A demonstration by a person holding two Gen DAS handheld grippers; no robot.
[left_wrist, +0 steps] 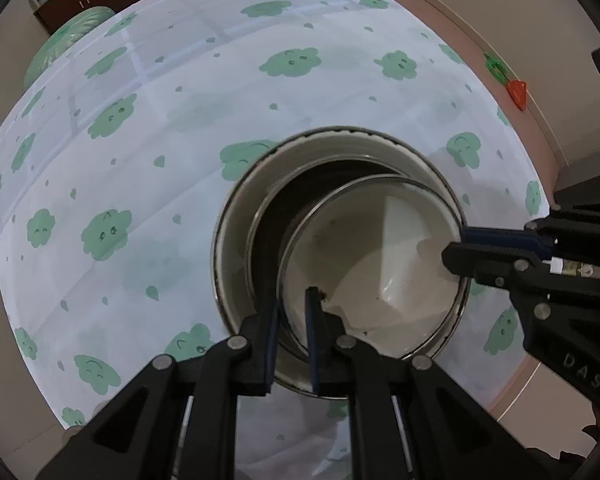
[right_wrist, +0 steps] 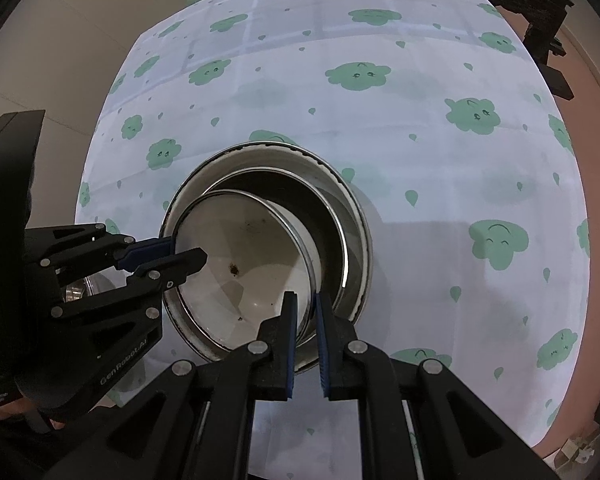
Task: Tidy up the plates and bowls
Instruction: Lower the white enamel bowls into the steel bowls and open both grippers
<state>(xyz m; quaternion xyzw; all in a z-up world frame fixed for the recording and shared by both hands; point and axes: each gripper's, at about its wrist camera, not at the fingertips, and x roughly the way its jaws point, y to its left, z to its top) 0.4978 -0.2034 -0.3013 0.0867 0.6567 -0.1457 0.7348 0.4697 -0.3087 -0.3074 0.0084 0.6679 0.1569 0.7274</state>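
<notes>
small bowl (left_wrist: 364,248) nested in larger bowls (left_wrist: 236,240)

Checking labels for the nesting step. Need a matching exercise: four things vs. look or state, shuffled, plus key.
1 small bowl
2 middle bowl
3 large bowl
4 tablecloth

a green clouds
b outermost, on the cloth
c dark inside
d tilted, rim pinched by left claw and right claw

Pairs: 1-d, 2-c, 3-b, 4-a
</notes>
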